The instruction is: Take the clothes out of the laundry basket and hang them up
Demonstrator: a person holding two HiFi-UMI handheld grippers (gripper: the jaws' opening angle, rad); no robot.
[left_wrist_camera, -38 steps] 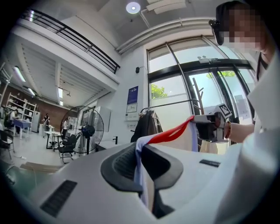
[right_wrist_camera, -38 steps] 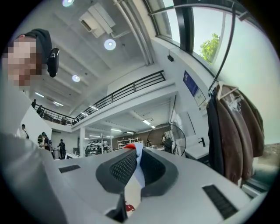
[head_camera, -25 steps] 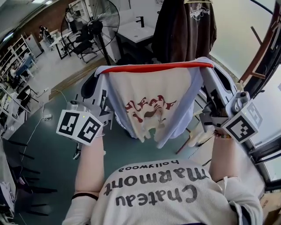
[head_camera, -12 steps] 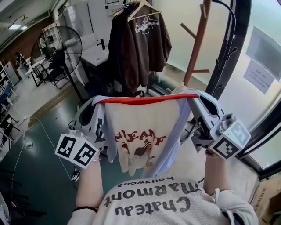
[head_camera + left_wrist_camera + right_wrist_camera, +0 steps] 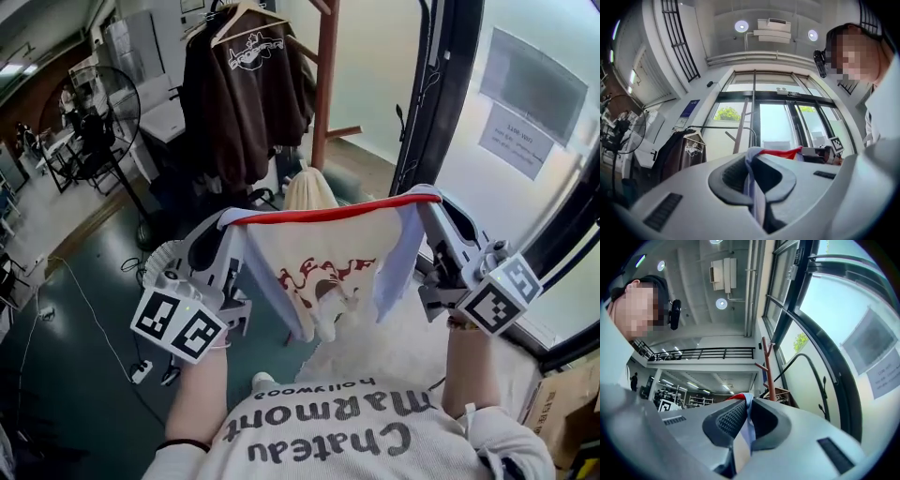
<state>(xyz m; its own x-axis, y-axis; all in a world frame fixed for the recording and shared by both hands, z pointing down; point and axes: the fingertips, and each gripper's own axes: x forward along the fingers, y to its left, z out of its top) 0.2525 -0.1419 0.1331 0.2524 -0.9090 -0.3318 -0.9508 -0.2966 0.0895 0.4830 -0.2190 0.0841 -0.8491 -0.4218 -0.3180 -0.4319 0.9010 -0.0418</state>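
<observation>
Two clamps: my left gripper (image 5: 225, 228) and right gripper (image 5: 427, 202) each pinch a shoulder of the cream, red-trimmed T-shirt (image 5: 323, 251), spreading it flat for hanging.

My left gripper (image 5: 228, 223) was a pale grey moulded shell with dark ribbed pads (image 5: 733, 176) and a dark slotted vent (image 5: 663, 212) on its flank. My right gripper (image 5: 429, 199) matched it. I saw a white cube (image 5: 178, 324) with black square markers on the left one, and its twin on the right. The person carrying them wore a cream top (image 5: 328, 417) with dark lettering, and a thin black band (image 5: 178, 418) on the left wrist.
</observation>
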